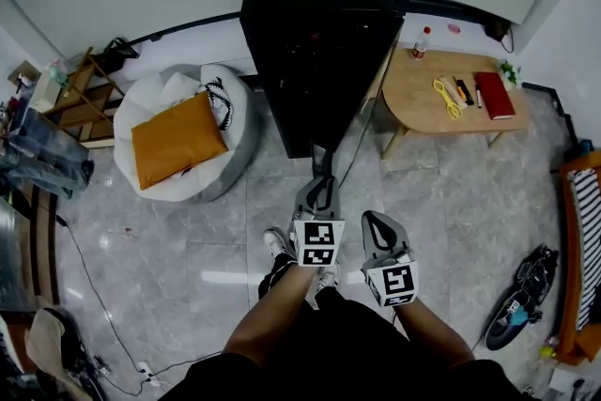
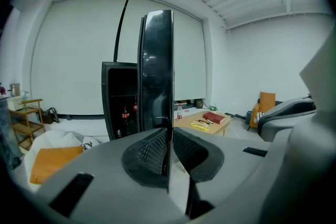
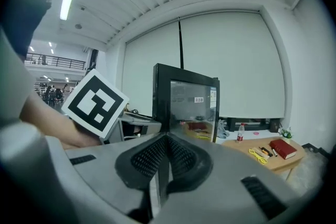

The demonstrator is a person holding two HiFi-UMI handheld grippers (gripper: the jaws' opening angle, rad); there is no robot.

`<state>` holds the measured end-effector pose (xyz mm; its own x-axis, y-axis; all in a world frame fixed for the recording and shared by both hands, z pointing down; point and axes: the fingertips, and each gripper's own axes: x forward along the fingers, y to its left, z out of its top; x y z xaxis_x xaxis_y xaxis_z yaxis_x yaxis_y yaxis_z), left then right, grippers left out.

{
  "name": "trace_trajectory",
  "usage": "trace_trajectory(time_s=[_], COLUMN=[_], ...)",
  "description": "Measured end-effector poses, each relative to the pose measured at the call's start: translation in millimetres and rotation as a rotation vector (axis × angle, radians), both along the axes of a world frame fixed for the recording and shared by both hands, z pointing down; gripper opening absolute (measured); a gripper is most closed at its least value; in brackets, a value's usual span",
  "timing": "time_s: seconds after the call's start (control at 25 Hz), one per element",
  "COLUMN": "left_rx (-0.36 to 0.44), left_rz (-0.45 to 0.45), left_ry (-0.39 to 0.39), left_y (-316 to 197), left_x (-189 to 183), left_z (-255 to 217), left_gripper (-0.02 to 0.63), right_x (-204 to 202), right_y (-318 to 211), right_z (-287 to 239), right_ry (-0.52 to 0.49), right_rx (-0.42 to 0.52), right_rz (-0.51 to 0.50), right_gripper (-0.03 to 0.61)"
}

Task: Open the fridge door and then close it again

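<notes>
Our left tongs (image 2: 169, 139) pinch the free edge of the glossy black fridge door (image 2: 156, 71), open at frame centre, so we can steer it. Our right tongs (image 3: 166, 140) hang closed, empty.

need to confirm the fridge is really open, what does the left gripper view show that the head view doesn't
Only the left gripper view: bottles inside the fridge, and the left gripper with its tongs closed on the edge of the fridge door. Only the head view: the fridge's top and the person's shoes. Both: the open door, the orange cushion, the wooden table and its red book.
</notes>
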<state>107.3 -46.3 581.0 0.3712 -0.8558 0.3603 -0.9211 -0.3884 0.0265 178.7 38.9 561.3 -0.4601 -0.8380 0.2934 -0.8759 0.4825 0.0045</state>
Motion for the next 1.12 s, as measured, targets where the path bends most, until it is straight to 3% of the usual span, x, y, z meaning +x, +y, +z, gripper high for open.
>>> trace_trajectory(time_s=[0.32,0.64,0.84,0.96,1.12], left_rx=[0.006,0.004,0.011,0.017,0.037], left_rz=[0.044,0.063,0.053,0.039,0.028], left_ry=[-0.018,-0.010,-0.017,-0.022,0.009], left_y=[18,26,37,41,45], left_x=[34,36,20,7,-11], left_z=[1,-1,-3,-11,-30], left_gripper=[0.055,0.091,0.072,0.023,0.021], right_x=[20,48,46,37,20], right_y=[-6,-3,-7,-10,-11], right_z=[-17,-26,-24,-29,-31], right_ry=[-0.016,-0.019,-0.023,-0.044,-0.062], right_rx=[0.056,0.078,0.070,0.079,0.084], right_rz=[0.081,0.171,0.163,0.136,0.082], right_gripper=[0.019,0.018,0.018,0.018,0.018])
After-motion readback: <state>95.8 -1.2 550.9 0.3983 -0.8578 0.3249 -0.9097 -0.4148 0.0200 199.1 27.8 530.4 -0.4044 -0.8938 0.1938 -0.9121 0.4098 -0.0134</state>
